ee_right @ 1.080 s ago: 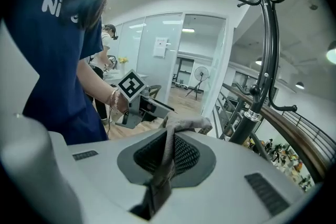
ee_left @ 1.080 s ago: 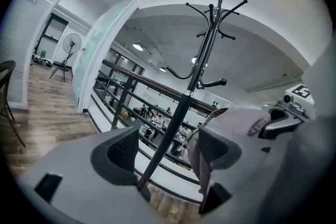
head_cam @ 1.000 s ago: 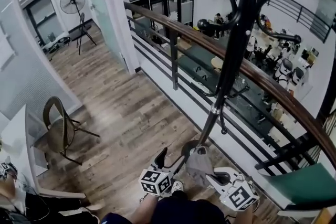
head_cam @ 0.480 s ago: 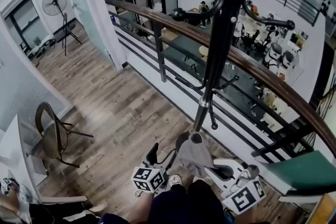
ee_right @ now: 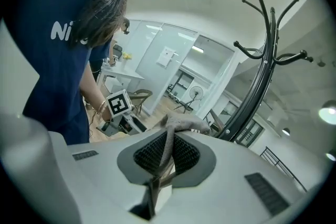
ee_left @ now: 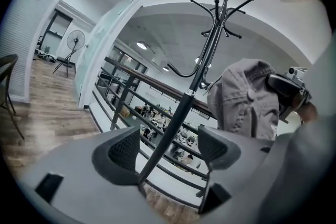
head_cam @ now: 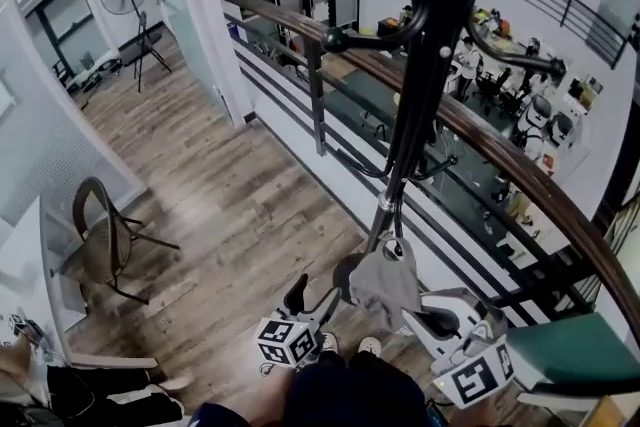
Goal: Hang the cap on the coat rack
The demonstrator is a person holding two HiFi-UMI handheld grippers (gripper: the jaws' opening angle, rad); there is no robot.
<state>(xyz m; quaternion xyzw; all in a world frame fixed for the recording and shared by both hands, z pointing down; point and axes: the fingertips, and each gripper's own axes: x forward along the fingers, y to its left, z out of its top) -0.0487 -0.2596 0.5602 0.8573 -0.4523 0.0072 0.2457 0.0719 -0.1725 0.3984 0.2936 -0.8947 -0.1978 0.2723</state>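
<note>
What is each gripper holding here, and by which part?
The right gripper pinches the grey cap by its fabric edge; the left gripper holds nothing.

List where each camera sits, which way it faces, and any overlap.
Head view: on the head, looking down the coat rack; legs, left claw, right claw show.
Left gripper view: on the left claw, looking up between open jaws at rack and cap.
Right gripper view: on the right claw, shut on the cap, facing up past the person's torso.
Shared: all show rack and cap.

White "Ni" on blue shirt [ee_right: 55,68]
</note>
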